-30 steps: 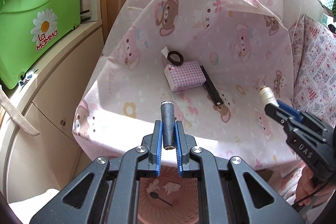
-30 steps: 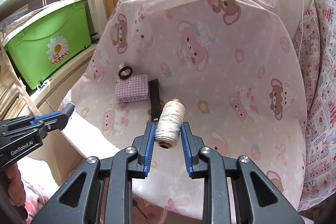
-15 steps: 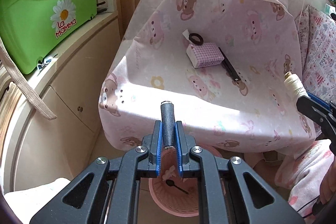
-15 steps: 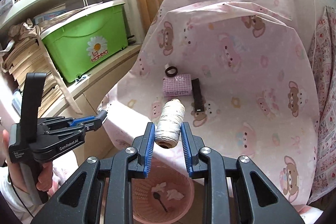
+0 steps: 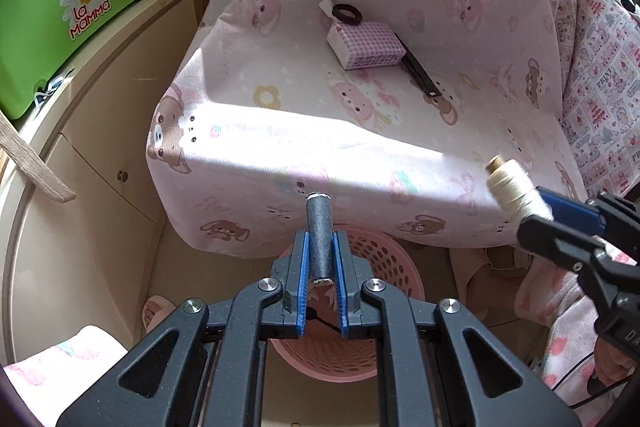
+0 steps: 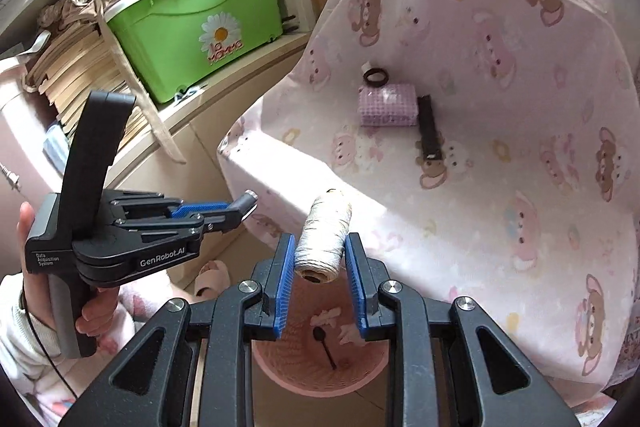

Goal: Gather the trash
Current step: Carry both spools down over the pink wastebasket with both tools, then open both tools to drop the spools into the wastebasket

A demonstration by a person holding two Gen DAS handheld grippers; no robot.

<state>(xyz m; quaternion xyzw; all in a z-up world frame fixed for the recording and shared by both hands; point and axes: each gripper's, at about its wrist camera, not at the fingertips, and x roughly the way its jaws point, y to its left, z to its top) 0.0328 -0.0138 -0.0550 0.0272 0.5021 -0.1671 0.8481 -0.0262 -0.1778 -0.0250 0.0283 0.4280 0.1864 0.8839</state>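
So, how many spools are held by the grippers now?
2. A dark grey spool is in the left gripper; a cream thread spool is in the right gripper. Both hang above the pink basket.

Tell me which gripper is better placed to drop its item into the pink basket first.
Left. The left gripper clamps the dark grey roll right above the pink basket. The right gripper, holding the cream thread spool, looks set further to the side.

Two black plastic tools: left tool (image 6: 240, 209), right tool (image 6: 320, 263). Blue ribbed pads (image 6: 285, 275) inside the fingers, silver screws at the pivots. White "GenRobot.AI" and "Data Acquisition System" lettering, grey handle, thin black cable. Fleecy white sleeve (image 6: 24, 343) with pink print.
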